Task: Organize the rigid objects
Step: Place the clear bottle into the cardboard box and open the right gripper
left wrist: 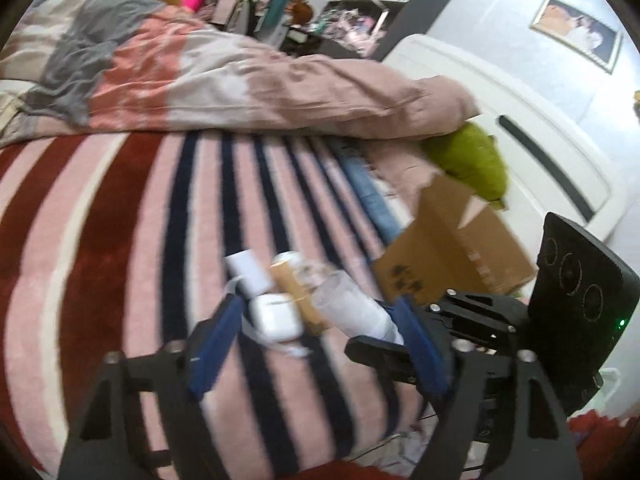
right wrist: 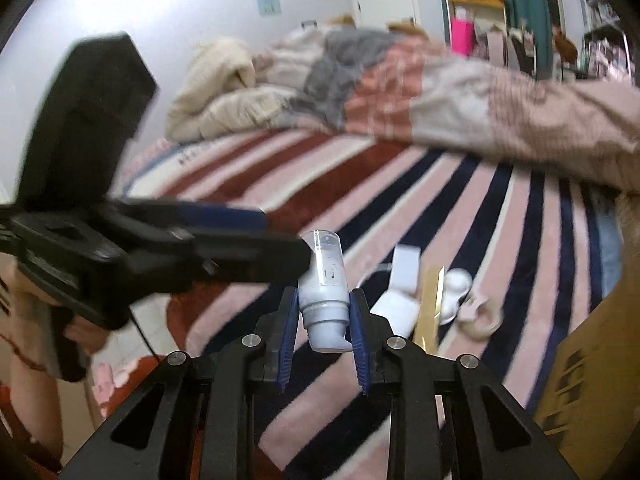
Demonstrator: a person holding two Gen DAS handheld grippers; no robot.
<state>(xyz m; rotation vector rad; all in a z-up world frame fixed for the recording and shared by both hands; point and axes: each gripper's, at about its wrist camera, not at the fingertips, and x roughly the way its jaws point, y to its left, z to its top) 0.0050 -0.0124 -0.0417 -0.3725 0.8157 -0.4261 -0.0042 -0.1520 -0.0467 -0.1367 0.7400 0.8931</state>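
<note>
the right gripper (right wrist: 325, 322) has its jaws clamped on a small white pump bottle (right wrist: 326, 296), the blue pads pressing its lower body from both sides. the bottle stands nearly upright between them, with its clear cap at the top, and it is lifted above the striped bed cover (right wrist: 500, 240).

the left gripper (left wrist: 316, 320) has its jaws apart, and no pad touches anything. in the left wrist view the bottle appears between its blue fingers (left wrist: 216, 344), tilted, with the right gripper's finger beside it. in the right wrist view the left gripper reaches in from the left, and its black tip is just beside the bottle's clear cap.

on the bed cover behind lie a white earbud case (left wrist: 274, 316), a white box (left wrist: 248, 272) and a golden box (right wrist: 430, 308), all close together. a cardboard box (left wrist: 452, 252) sits at the right, near a green cloth (left wrist: 472, 160). a crumpled pink and grey duvet (left wrist: 192, 76) lies across the far side of the bed.
</note>
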